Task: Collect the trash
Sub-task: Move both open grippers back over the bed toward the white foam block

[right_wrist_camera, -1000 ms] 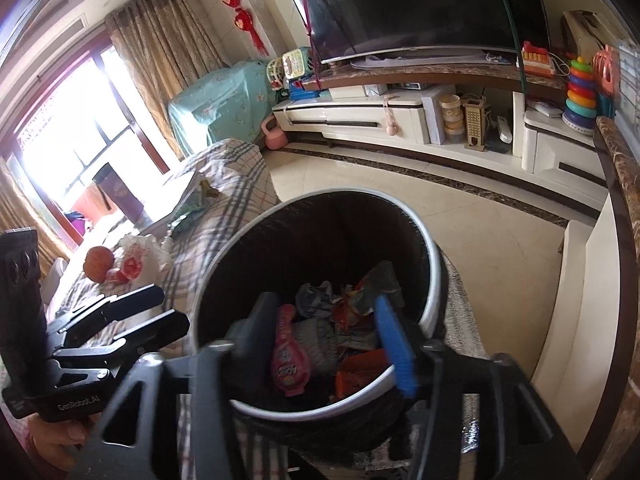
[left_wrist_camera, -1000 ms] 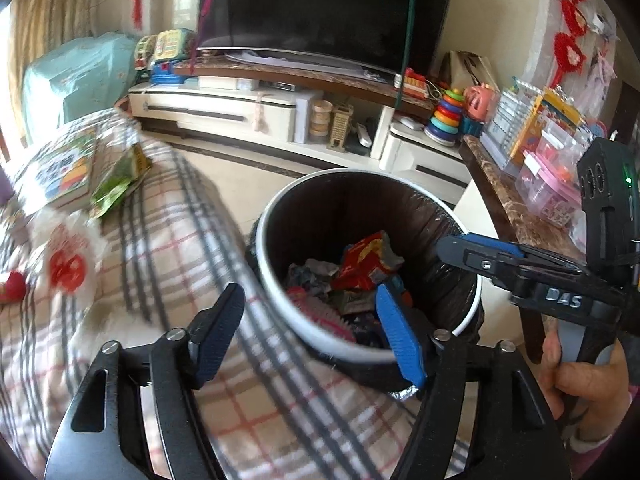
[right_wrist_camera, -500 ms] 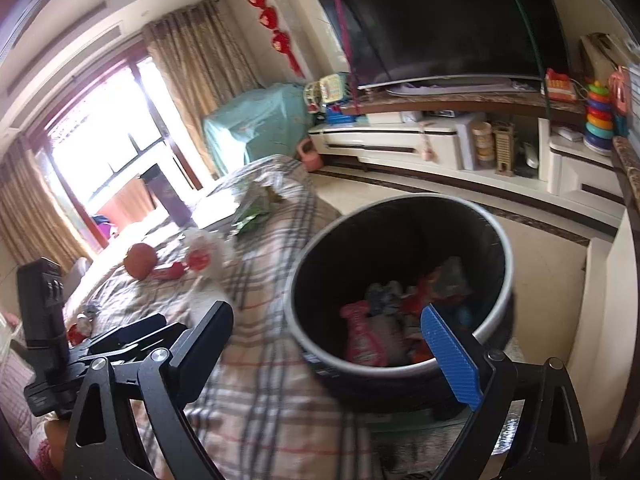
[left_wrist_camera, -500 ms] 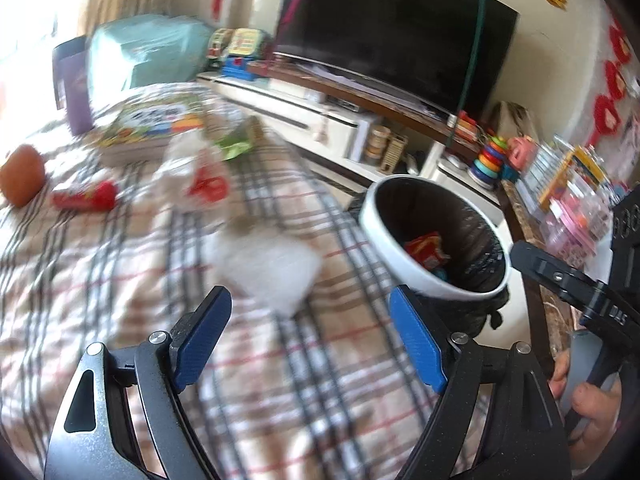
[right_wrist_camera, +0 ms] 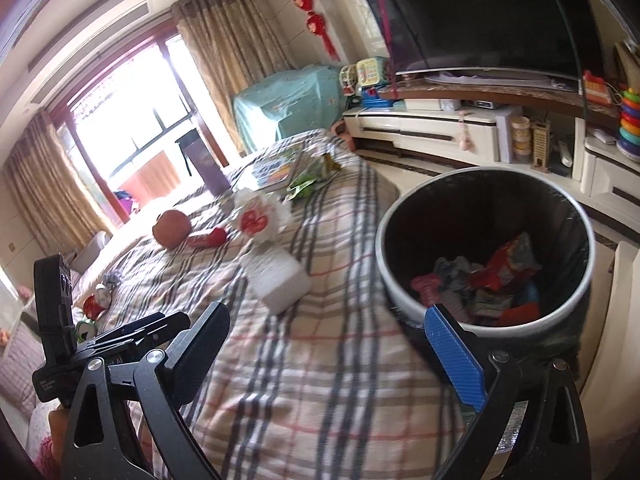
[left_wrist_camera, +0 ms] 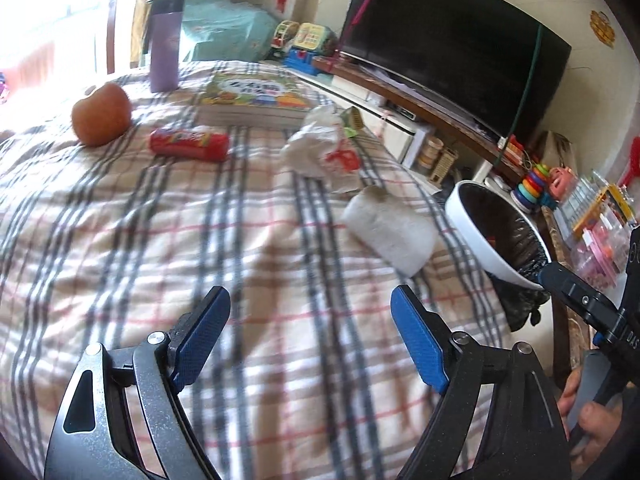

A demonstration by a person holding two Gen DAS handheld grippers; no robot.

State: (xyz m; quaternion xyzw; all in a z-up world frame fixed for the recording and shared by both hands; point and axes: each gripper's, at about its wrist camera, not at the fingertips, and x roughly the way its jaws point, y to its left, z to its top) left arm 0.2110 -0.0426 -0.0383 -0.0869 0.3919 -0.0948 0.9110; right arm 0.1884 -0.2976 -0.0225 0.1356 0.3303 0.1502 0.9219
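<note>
A black trash bin with a white rim (right_wrist_camera: 384, 280) (left_wrist_camera: 472, 236) stands at the right edge of a plaid-covered table and holds several wrappers. On the cloth lie a white crumpled tissue block (left_wrist_camera: 390, 234) (right_wrist_camera: 278, 280), a white plastic bag with red print (left_wrist_camera: 324, 148) (right_wrist_camera: 258, 214), a red wrapper (left_wrist_camera: 188, 144) (right_wrist_camera: 208, 237) and a green packet (right_wrist_camera: 310, 180). My left gripper (left_wrist_camera: 310, 334) is open and empty above the cloth, short of the tissue. My right gripper (right_wrist_camera: 340, 356) is open and empty beside the bin's near rim.
An orange-red fruit (left_wrist_camera: 102, 114), a purple tumbler (left_wrist_camera: 164, 46) and a picture book (left_wrist_camera: 256, 98) sit at the table's far side. A TV stand (right_wrist_camera: 460, 136) with toys lines the far wall. A shelf with boxes (left_wrist_camera: 600, 224) stands right of the bin.
Both grippers have swung left from over the bin toward the table. The right gripper's jaws have opened wide. The left view now shows the cloth and trash instead of the bin's inside.
</note>
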